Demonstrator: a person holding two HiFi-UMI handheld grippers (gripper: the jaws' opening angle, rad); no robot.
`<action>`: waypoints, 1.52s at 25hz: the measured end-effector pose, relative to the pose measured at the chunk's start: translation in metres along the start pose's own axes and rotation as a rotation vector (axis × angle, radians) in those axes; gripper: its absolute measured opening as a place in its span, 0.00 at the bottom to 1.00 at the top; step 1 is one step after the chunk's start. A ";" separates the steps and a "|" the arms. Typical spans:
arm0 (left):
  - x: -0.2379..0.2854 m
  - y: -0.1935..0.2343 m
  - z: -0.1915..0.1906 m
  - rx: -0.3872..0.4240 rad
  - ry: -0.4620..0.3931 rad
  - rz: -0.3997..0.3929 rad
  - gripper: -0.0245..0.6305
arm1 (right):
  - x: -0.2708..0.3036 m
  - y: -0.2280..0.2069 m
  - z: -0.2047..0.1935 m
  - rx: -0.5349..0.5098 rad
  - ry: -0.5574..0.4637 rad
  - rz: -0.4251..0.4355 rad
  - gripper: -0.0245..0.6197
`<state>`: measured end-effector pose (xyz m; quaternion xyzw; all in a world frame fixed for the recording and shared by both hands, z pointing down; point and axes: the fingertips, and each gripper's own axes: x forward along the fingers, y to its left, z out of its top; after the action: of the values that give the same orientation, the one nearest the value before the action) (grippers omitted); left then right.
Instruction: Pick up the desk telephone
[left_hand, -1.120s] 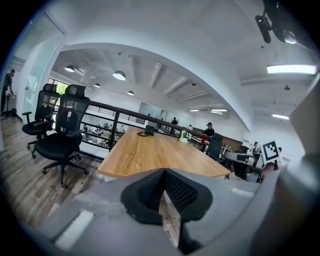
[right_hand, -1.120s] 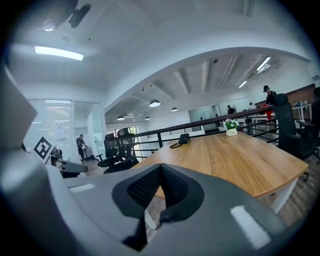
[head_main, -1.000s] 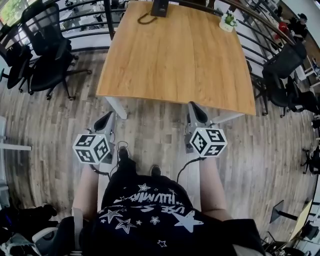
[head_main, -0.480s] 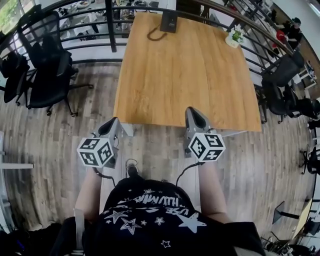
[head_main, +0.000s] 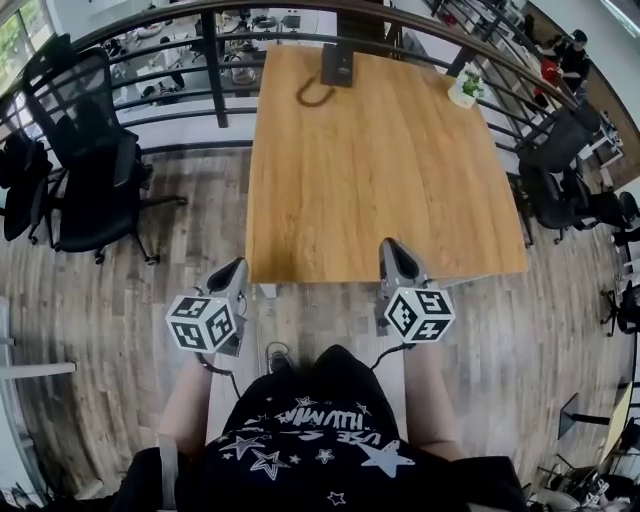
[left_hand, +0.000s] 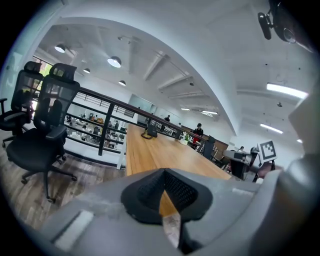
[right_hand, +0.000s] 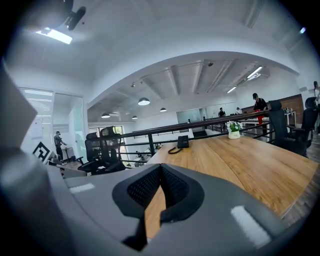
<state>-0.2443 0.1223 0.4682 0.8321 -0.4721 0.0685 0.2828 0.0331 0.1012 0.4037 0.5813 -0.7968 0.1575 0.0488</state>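
The black desk telephone (head_main: 337, 65) stands at the far end of the wooden table (head_main: 380, 190), its coiled cord (head_main: 312, 93) lying to its left. Both grippers hang at the table's near edge, far from the phone. My left gripper (head_main: 232, 272) is just off the near left corner, and my right gripper (head_main: 392, 250) is over the near edge. Both are shut, with nothing between the pads. The left gripper view has the gripper (left_hand: 164, 172) low and the phone (left_hand: 151, 131) small and distant. In the right gripper view the phone (right_hand: 183, 141) lies beyond the gripper (right_hand: 160, 167).
A small potted plant (head_main: 466, 85) stands at the table's far right corner. A black railing (head_main: 215, 60) runs behind the table. Black office chairs stand at the left (head_main: 90, 170) and at the right (head_main: 565, 170). The floor is wood planks.
The person has stepped toward the table. Both grippers have moved forward from over the floor to its near edge, and the table and phone sit lower in the head view.
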 end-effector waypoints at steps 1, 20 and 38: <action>0.003 0.002 0.001 -0.002 0.005 -0.004 0.04 | 0.002 -0.003 -0.001 0.003 0.005 -0.008 0.04; 0.176 0.054 0.140 0.025 -0.004 0.056 0.04 | 0.195 -0.129 0.080 0.095 -0.024 -0.031 0.04; 0.337 0.054 0.236 0.048 -0.010 0.010 0.04 | 0.321 -0.237 0.155 0.085 -0.009 0.018 0.04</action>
<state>-0.1416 -0.2768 0.4229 0.8365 -0.4761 0.0770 0.2601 0.1698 -0.3041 0.3868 0.5765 -0.7947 0.1889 0.0190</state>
